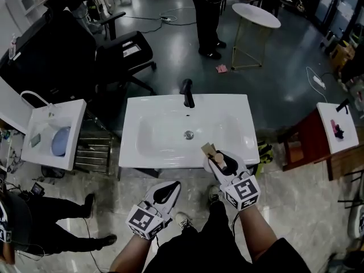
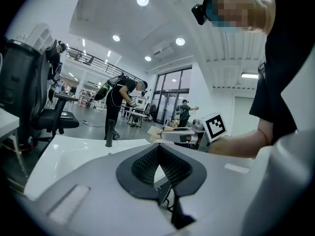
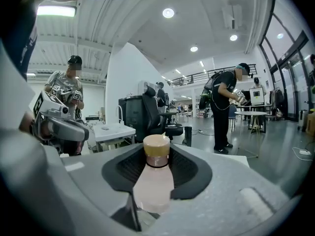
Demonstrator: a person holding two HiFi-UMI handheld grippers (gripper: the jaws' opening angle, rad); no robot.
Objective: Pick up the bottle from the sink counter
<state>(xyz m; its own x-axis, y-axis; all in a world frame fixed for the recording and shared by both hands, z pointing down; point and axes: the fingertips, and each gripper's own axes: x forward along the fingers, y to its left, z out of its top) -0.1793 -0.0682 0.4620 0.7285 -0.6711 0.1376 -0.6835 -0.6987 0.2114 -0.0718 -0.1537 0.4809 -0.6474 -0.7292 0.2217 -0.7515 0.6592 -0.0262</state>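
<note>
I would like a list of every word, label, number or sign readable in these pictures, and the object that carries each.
No word or number is readable in any view.
Pale plastic bottle with a tan cap, shut in the right gripper: no label shows.
Black-and-white marker cubes on the right gripper and the left gripper: square patterns only, no letters.

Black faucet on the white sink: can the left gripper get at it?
Likely yes: the white sink lies bare between the left gripper and the black faucet; the right gripper, holding a tan-capped pale bottle, sits aside.
</note>
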